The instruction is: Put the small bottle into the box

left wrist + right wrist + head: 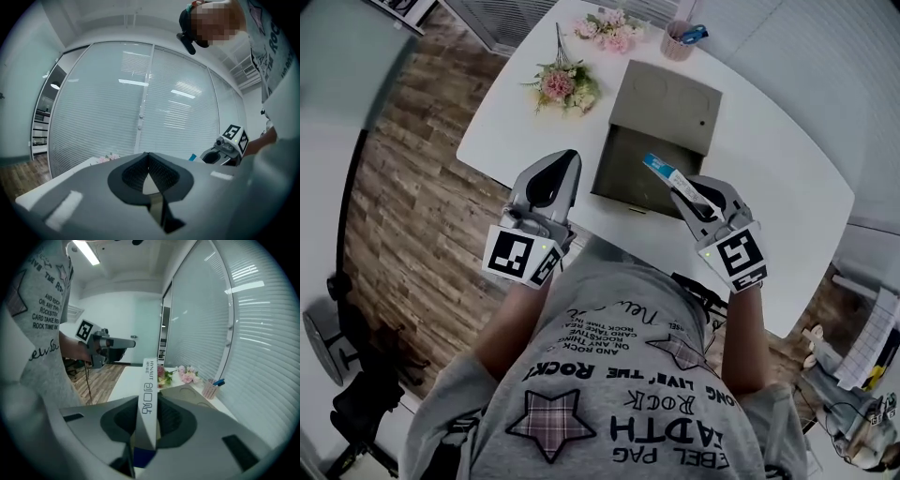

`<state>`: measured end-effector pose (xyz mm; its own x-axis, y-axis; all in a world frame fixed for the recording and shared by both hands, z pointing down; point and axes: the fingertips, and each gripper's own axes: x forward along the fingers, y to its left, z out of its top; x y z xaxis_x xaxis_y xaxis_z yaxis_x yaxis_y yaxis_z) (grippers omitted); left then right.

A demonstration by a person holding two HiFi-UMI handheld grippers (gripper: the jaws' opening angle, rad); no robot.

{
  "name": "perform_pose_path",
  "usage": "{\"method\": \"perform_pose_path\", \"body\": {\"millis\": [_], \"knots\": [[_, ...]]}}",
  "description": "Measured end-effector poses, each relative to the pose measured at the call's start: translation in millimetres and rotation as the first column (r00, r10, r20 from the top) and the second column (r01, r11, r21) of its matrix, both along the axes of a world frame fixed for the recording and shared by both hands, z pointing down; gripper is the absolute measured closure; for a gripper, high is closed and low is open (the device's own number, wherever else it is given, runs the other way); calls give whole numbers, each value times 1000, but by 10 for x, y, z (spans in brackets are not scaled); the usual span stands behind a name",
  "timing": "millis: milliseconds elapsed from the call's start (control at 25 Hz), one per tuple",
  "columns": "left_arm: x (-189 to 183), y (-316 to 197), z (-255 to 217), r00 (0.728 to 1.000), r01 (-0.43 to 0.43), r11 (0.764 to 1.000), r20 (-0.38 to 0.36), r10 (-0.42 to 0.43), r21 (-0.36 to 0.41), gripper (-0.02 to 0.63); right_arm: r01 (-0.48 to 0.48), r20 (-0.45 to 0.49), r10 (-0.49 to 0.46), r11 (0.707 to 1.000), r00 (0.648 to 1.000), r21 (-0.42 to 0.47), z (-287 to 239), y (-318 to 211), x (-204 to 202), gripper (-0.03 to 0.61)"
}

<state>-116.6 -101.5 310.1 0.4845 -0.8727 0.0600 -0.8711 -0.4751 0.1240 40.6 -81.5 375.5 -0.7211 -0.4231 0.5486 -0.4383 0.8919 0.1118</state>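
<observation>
Two grippers are held at the near edge of the table [787,197]. The left gripper [148,155] has its jaws together with nothing between them. The right gripper [682,194] has its jaws clamped on the bottle [666,174], a slim white one with a blue tip that sticks out past the jaws. The box [628,173] lies open on the table with its lid [667,105] folded back. In the head view the bottle's tip overlaps the box's near right part. Flowers [567,86] and a cup [678,44] stand beyond.
</observation>
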Motion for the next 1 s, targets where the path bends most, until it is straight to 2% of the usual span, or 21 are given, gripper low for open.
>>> {"method": "perform_pose_path", "body": {"millis": [120,240,480,720,1000], "knots": [[-16,-55,29,1000,-28,1000,7,28,8,603,59,-95,-61,998,994,-28,293,57,-71,492],[-57,-110,103,999,-46,999,7,46,4,603,131,-201,-143,989,969,-72,625,114,-140,492],[-116,-151,209,997,-74,997,-35,74,-21,603,214,-304,-253,964,919,-155,1049,221,-231,492],[-76,-178,238,994,-102,994,-43,101,-26,603,278,-345,-343,934,874,-224,1304,338,-293,492],[-131,-183,317,993,-109,993,-45,107,-41,603,308,-351,-383,917,854,-253,1417,380,-400,492]]}}
